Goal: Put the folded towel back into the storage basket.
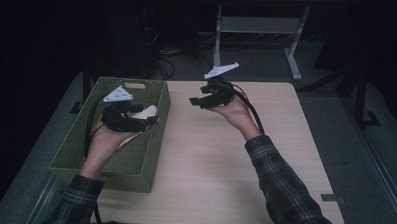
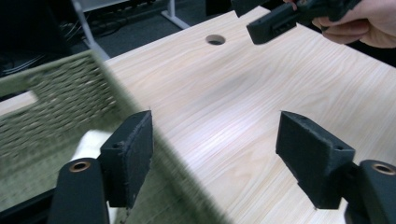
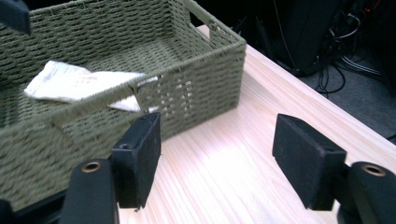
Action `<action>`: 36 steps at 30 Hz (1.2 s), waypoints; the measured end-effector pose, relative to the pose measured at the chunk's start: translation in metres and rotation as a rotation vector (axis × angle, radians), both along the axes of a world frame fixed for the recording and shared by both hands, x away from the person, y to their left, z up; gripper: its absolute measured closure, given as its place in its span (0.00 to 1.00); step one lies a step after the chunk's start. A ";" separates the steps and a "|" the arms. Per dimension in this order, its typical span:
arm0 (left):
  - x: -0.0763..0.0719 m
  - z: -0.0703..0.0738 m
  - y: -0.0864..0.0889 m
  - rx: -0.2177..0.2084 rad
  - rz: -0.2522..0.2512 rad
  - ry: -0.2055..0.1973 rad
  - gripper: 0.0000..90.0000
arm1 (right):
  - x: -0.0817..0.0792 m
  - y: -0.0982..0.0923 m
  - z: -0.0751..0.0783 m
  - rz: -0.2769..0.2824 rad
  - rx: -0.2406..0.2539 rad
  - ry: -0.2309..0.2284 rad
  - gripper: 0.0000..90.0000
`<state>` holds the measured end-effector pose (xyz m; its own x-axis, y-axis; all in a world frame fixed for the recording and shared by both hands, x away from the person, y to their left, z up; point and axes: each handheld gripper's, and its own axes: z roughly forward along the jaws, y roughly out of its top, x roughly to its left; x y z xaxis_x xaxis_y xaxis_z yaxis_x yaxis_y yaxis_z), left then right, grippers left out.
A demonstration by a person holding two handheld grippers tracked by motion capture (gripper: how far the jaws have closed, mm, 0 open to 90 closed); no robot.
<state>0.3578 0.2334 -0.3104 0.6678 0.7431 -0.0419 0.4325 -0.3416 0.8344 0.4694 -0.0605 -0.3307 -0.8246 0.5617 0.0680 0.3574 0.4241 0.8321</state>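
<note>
I had the left gripper (image 1: 148, 121) over the right-hand wall of the green woven basket (image 1: 72, 152), its jaws standing wide with nothing between them, one pad above the basket's inside and the other above the wooden table (image 1: 209, 182). The white folded cloth (image 3: 79, 84) lay flat on the basket's floor, close against that same wall. My right gripper (image 1: 193, 101) hung above the table to the right of the basket, jaws pointed toward it, also wide and empty.
</note>
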 end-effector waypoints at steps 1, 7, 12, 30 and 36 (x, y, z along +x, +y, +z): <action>0.000 0.000 -0.011 0.000 -0.010 -0.003 0.27 | -0.006 -0.011 -0.001 -0.007 -0.002 0.000 0.33; 0.000 -0.002 -0.045 -0.006 -0.052 -0.003 0.24 | -0.022 -0.042 -0.002 -0.027 -0.009 -0.008 0.29; 0.000 -0.007 -0.065 -0.012 -0.081 0.004 0.23 | -0.032 -0.060 -0.005 -0.043 -0.009 -0.009 0.28; -0.019 -0.059 -0.129 0.042 -0.191 0.025 0.22 | -0.087 -0.141 -0.041 -0.130 0.010 -0.014 0.22; -0.026 -0.078 -0.137 0.072 -0.219 0.041 0.22 | -0.106 -0.158 -0.057 -0.154 0.009 0.005 0.21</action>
